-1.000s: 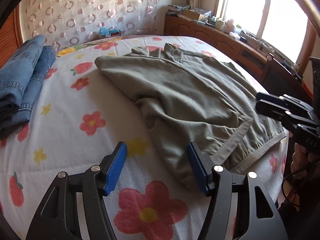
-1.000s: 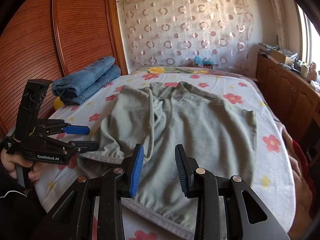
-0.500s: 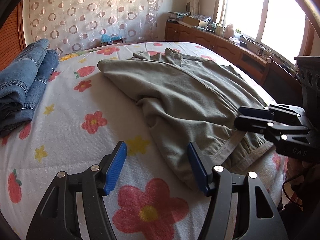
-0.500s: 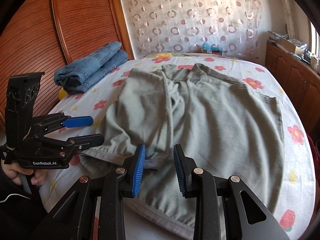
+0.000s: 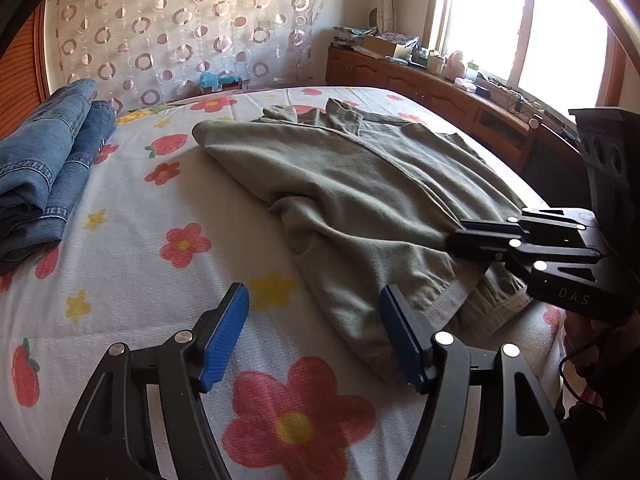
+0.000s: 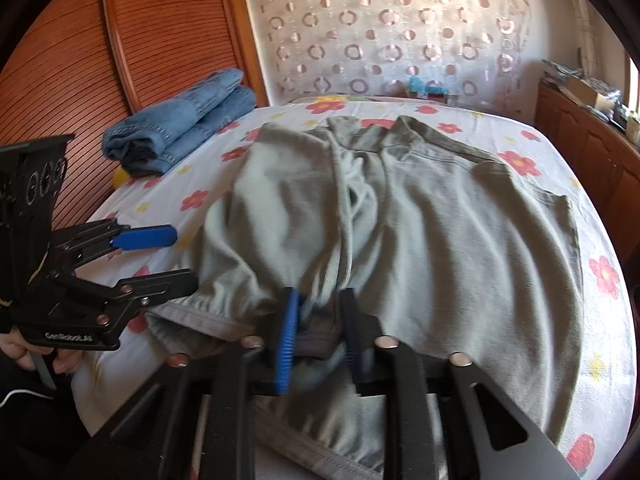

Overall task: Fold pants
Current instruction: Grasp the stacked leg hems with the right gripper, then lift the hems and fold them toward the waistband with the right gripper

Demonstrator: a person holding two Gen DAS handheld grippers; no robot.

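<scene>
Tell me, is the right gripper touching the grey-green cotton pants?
Touching. In the right wrist view, the right gripper has a bunch of the grey-green cotton pants between its blue pads, at the near hem.

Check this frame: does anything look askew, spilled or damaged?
Nothing spilled or damaged. The green pants lie rumpled on the bed, with fabric bunched along the middle. The right tool has cloth between its fingers; the left tool is open.

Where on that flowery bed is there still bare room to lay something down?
Bare sheet runs as a wide strip between the folded jeans and the grey-green pants. Another band lies past the pants' far edge, toward the wooden cabinets. The near edge is crowded: both tongs, left and right, work there.
</scene>
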